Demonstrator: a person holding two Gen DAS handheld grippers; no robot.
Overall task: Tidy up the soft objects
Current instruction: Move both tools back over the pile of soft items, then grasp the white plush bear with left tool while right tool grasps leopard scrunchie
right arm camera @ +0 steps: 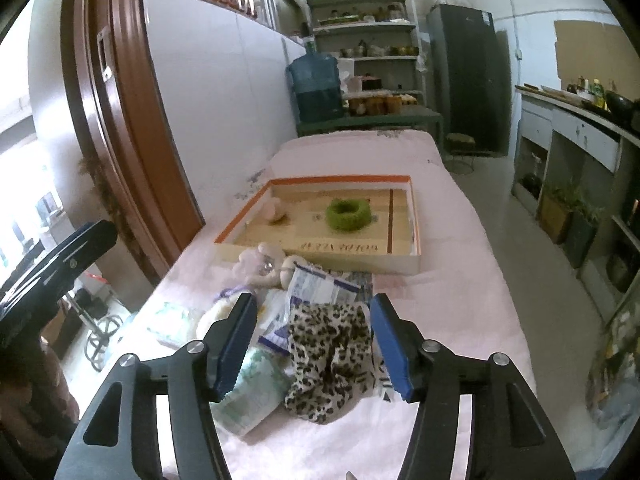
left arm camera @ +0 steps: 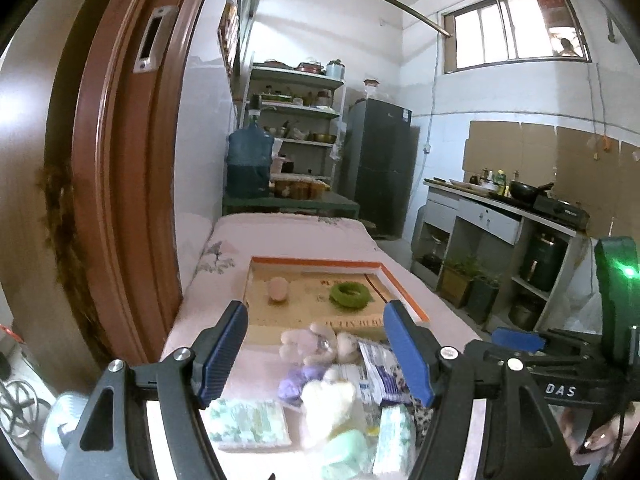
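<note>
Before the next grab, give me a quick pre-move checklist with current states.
1. Right hand-held gripper open, nothing held: ok.
2. Left hand-held gripper open, nothing held: ok.
3. Leopard-print fabric piece lies between the right fingers' line: ok.
4. Shallow orange-rimmed cardboard box has bare floor left beside the green fuzzy ring and the small pink soft ball: ok.
5. Fabric free of the blue-and-white plastic packet: cannot tell, they overlap.
6. The two grippers apart: ok.
</note>
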